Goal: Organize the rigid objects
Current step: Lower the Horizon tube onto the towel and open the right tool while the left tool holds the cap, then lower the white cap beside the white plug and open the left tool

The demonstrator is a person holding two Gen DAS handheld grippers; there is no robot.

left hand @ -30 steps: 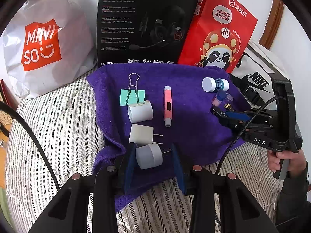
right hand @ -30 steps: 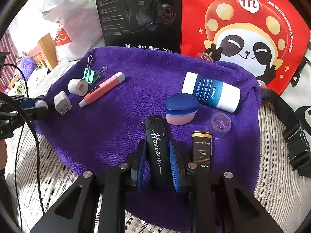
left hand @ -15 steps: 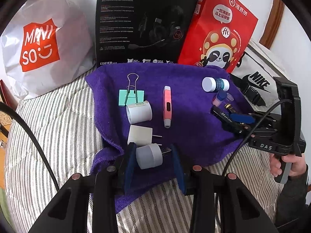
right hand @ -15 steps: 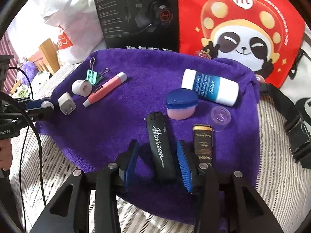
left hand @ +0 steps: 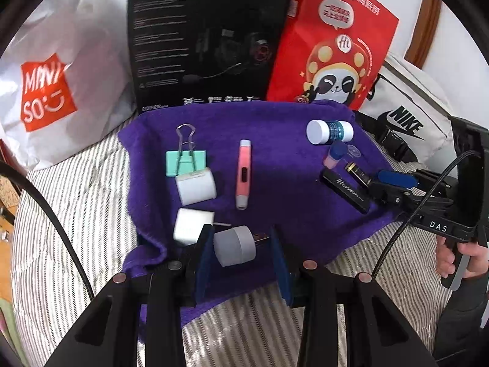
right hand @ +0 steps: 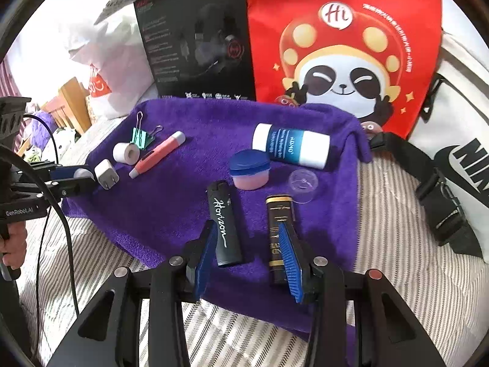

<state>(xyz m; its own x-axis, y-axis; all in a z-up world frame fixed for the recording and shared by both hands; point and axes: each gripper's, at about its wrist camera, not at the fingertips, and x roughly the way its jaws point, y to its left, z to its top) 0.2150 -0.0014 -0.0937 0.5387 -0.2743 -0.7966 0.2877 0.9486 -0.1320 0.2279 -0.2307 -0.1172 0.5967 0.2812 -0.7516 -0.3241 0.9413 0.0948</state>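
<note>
Small objects lie on a purple towel [right hand: 189, 195]. My left gripper [left hand: 240, 232] is shut on a grey USB plug [left hand: 233, 246], held end to end between its blue pads, at the towel's near left corner. My right gripper [right hand: 246, 224] is open; a black lighter [right hand: 224, 223] marked "Horizon" lies on the towel between its jaws, close to the left pad and clear of the right one. A black and gold tube [right hand: 279, 211] lies partly under the right finger. Beyond are a blue-lidded pink jar [right hand: 250, 171], a clear cap [right hand: 302, 183] and a blue and white bottle [right hand: 292, 146].
On the towel's left lie a green binder clip [left hand: 185, 162], a white tape roll [left hand: 195, 188], a white charger [left hand: 192, 224] and a pink pen [left hand: 244, 172]. Behind stand a black headset box [left hand: 207, 39], a red panda bag [left hand: 333, 39] and a white Miniso bag [left hand: 49, 91]. A Nike bag [right hand: 458, 153] lies right.
My right gripper has opened and let go of the black lighter, which now lies on the towel, and it has drawn back a little. The left gripper has kept still with the plug.
</note>
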